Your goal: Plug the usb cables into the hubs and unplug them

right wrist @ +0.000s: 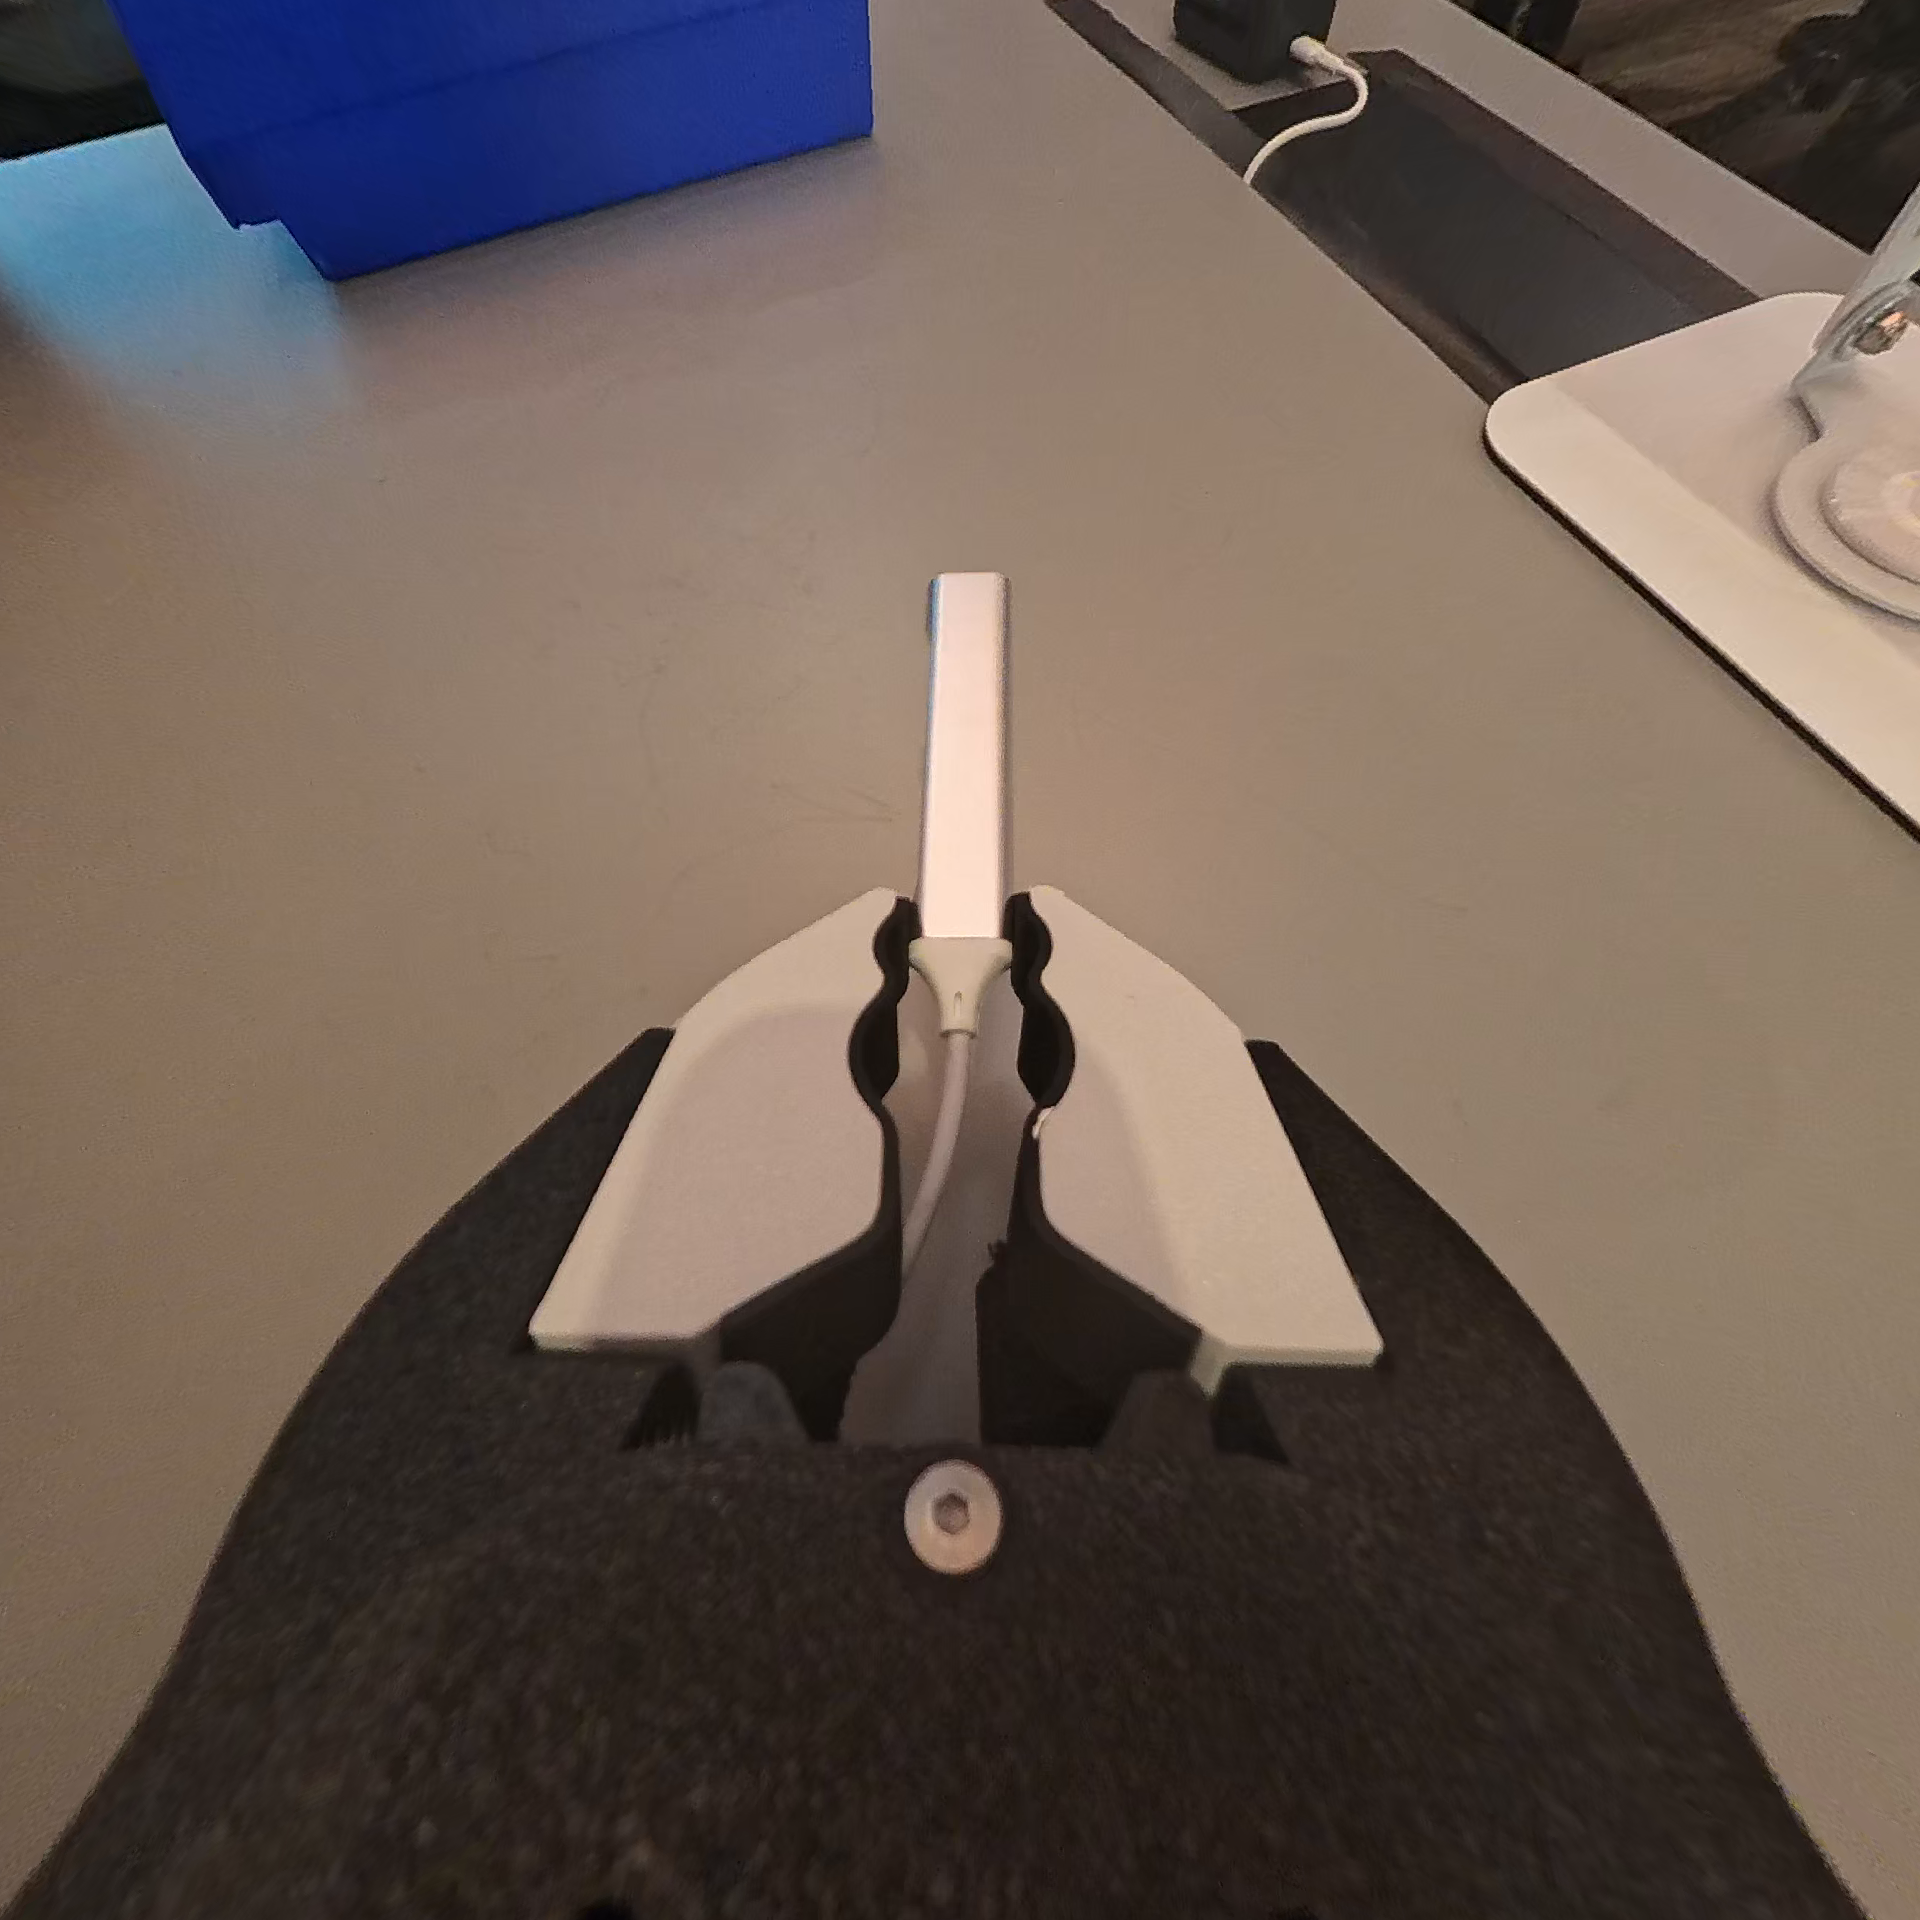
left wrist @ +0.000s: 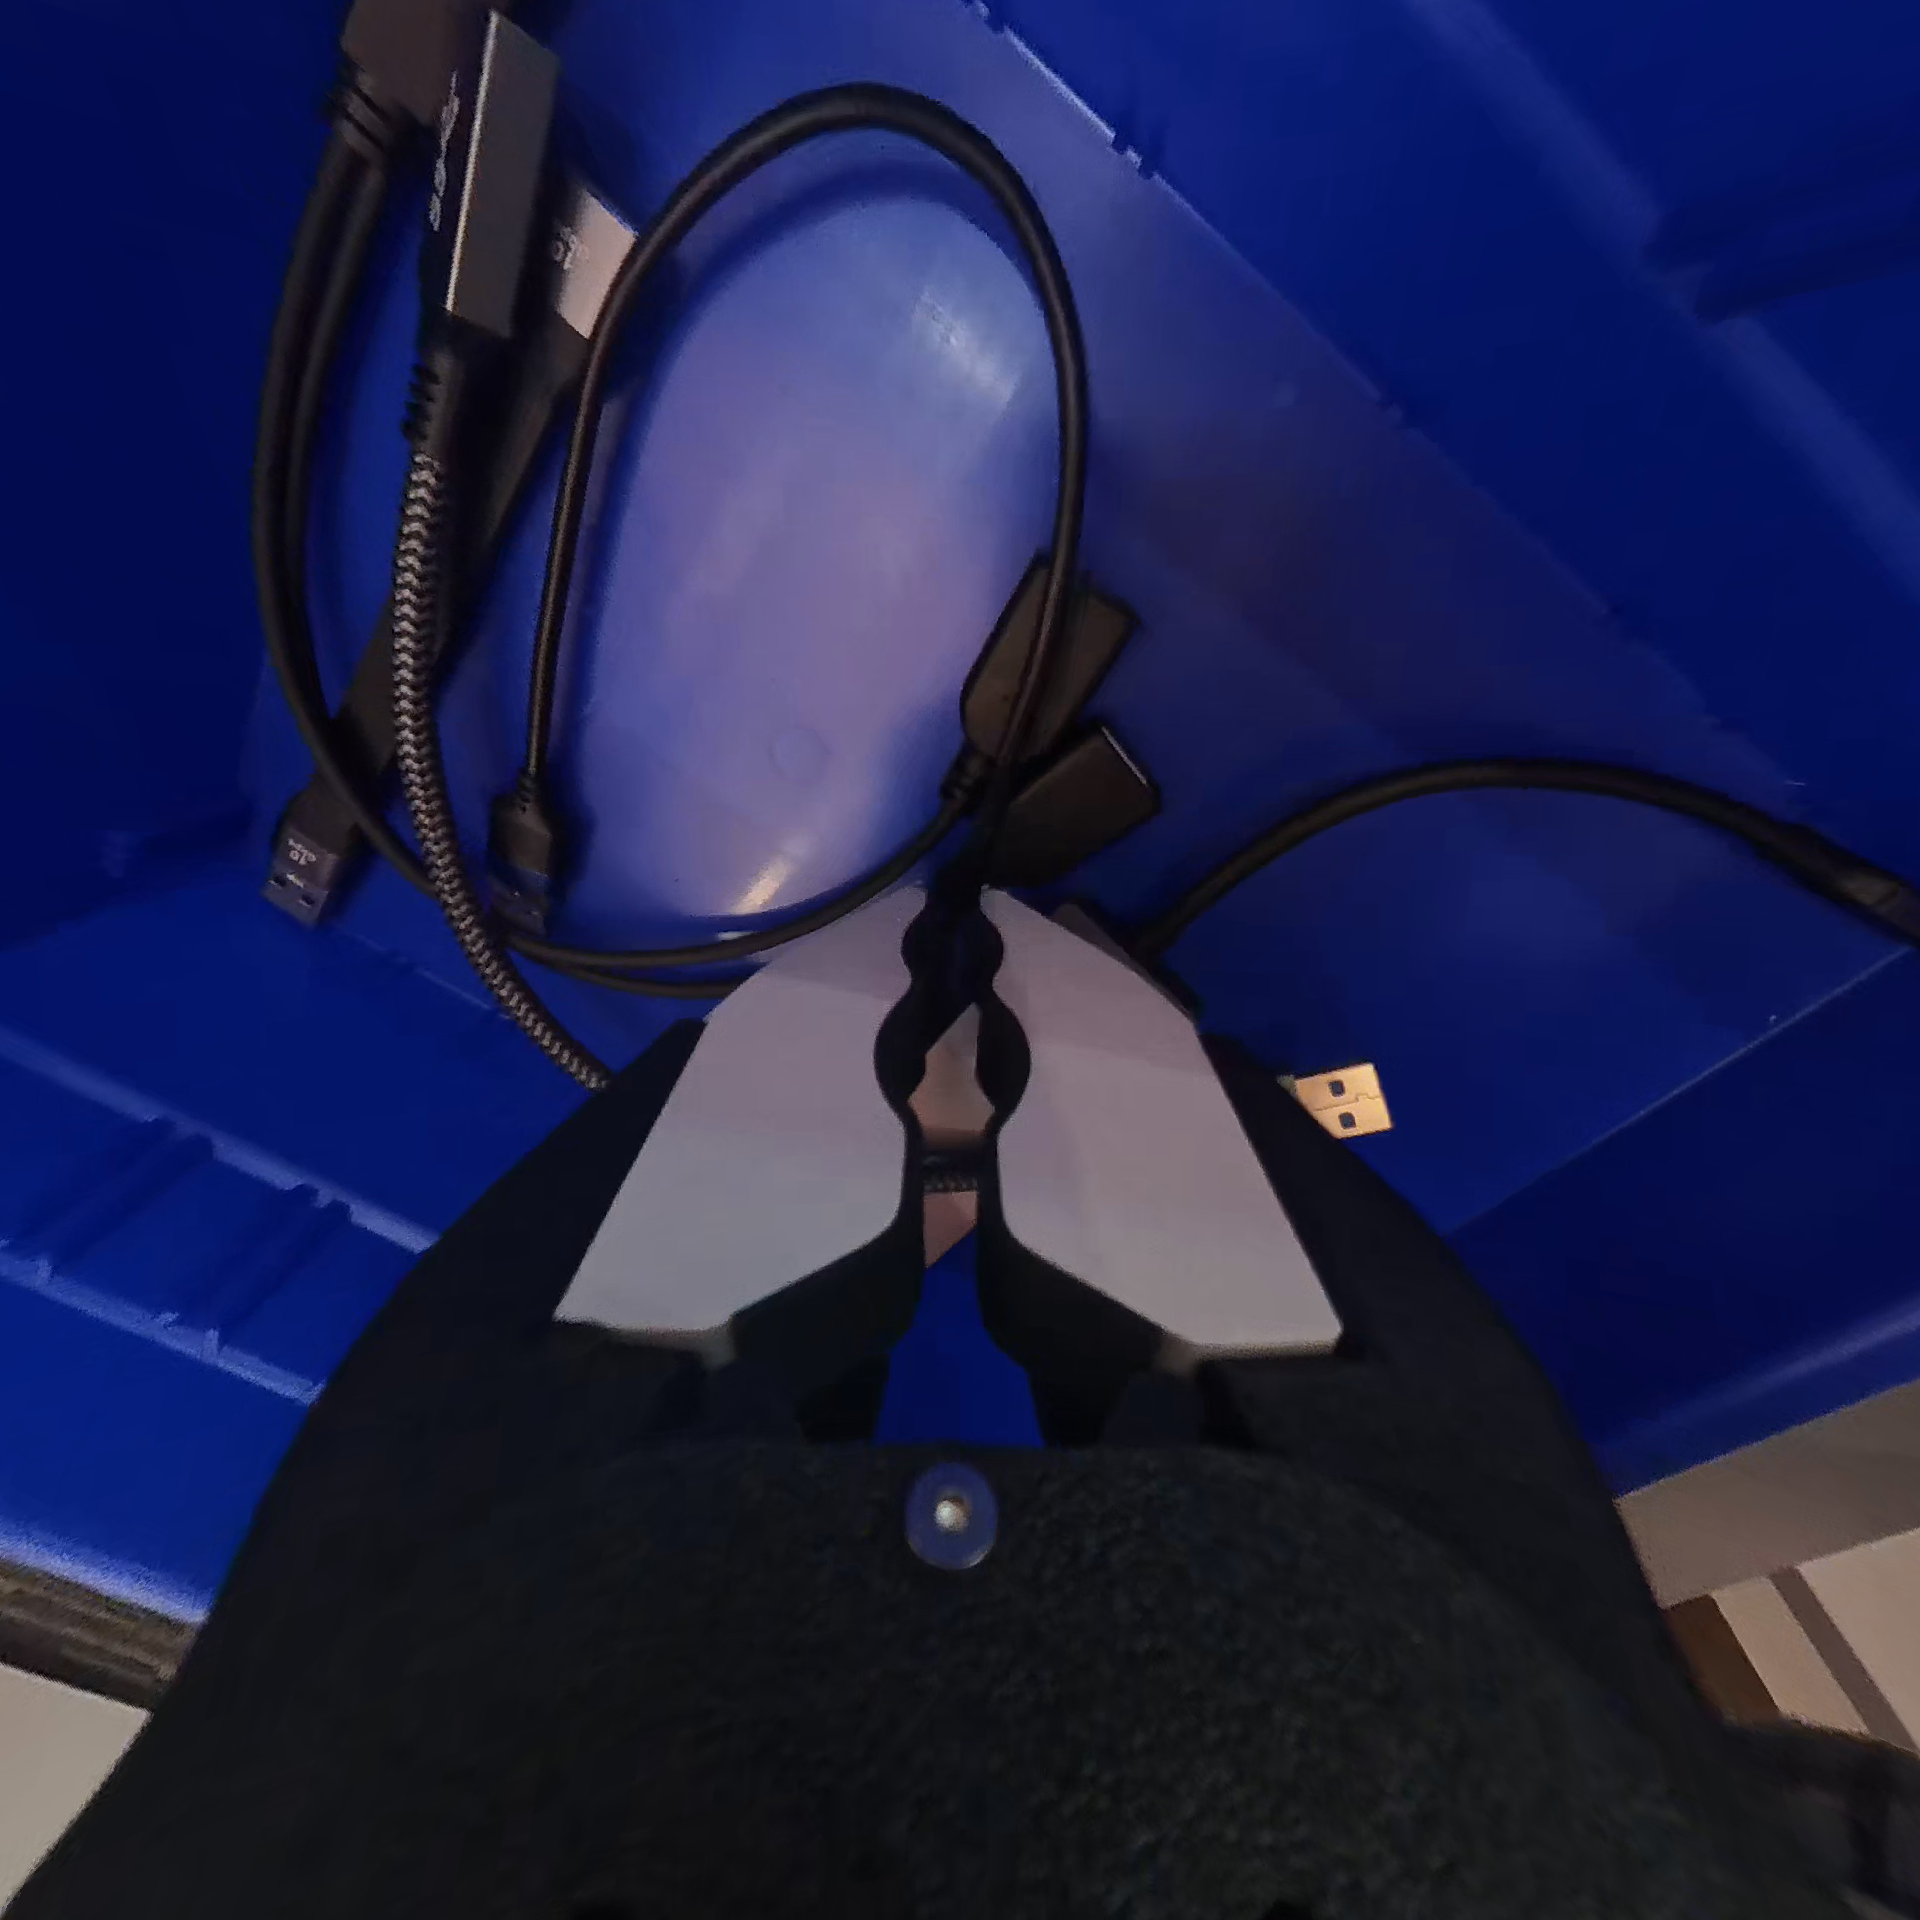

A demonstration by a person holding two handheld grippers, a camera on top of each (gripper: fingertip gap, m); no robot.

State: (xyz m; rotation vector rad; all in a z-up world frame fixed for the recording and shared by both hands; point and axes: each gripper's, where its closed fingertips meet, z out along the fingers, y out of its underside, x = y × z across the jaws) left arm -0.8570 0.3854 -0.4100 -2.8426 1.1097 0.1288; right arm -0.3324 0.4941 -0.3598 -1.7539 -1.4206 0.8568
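Left tool (left wrist: 951, 935) pinches a black cable (left wrist: 1049, 416) inside the blue bin (left wrist: 1455, 520). Right tool (right wrist: 961, 935) grips the silver hub (right wrist: 964, 748) over the table (right wrist: 416, 623). Nothing plugged yet; all plugging and unplugging looks left.

Glossy blue plastic bin (left wrist: 1351, 468) holding a woven braided cable (left wrist: 431, 665) beside smooth rubbery black cables (left wrist: 1049, 312). Brushed matt metal hub (right wrist: 964, 748) above a smooth matt grey table (right wrist: 416, 623).

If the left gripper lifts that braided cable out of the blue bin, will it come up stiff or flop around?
Probably floppy: the braided cable already curves across the blue bin floor. Its hub end looks heavier, so it may drag. It lies among black cables, so a snag seems possible.
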